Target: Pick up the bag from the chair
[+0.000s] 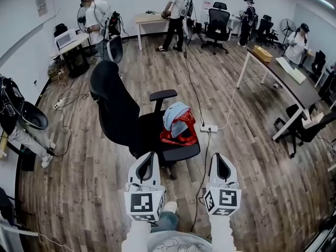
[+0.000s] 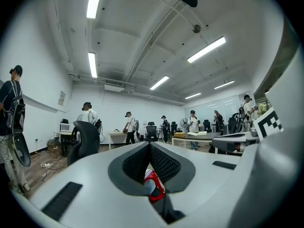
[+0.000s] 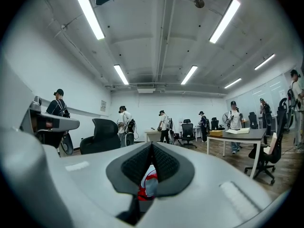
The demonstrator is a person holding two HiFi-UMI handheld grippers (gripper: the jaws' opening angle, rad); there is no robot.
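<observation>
You had both pairs of jaws closed and empty. Your left gripper (image 1: 151, 159) and right gripper (image 1: 218, 160) were side by side and level, their pads meeting at the tips.

The bag (image 1: 179, 127) lay well ahead of both sets of tips, on the seat of the black chair (image 1: 118, 109). It sat between the two lines your jaws pointed along. In each gripper view it showed through the gap just under the closed tips.

It looked like a soft red bag, slumped, with a pale blue part bunched on top. I judged it light and limp, likely to sag and fold once lifted, and its smooth skin might slip out of a shallow pinch. I could not make out any handles. The gathered upper edge seemed the best place to take hold, with a good fold of material deep between the pads. Your jaws would have needed to open first.
</observation>
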